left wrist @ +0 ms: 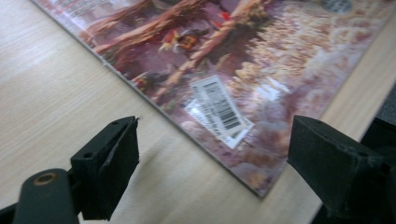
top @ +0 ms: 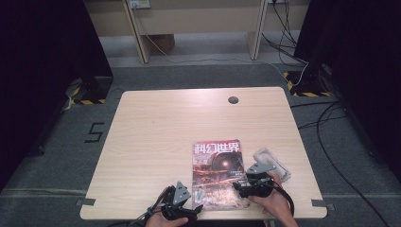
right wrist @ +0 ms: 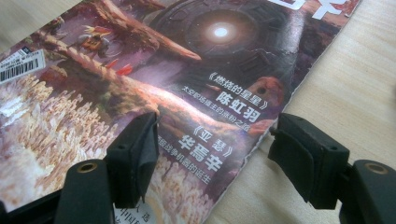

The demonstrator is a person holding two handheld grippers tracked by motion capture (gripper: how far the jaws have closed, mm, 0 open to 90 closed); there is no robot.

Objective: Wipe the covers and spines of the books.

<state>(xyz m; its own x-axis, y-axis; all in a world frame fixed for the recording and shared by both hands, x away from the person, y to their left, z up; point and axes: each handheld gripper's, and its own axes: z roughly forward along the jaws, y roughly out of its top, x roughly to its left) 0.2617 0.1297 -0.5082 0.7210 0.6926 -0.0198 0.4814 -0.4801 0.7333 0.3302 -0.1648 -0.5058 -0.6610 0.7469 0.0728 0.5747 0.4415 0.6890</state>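
A magazine (top: 216, 170) with a dark red and brown cover and white Chinese title lies flat near the table's front edge. My left gripper (top: 193, 208) is open at the magazine's (left wrist: 243, 60) near left corner, low over the table, its jaws wide on either side of that corner and the barcode sticker (left wrist: 219, 112). My right gripper (top: 240, 186) is open over the magazine's (right wrist: 154, 70) right edge. One jaw hangs above the cover and the other above bare wood. Neither gripper (left wrist: 215, 140) (right wrist: 217, 128) holds anything.
A crumpled whitish cloth or bag (top: 271, 162) lies just right of the magazine, behind my right hand. A round cable hole (top: 233, 100) sits near the far edge of the wooden table (top: 156, 127). Cables run over the floor to the right.
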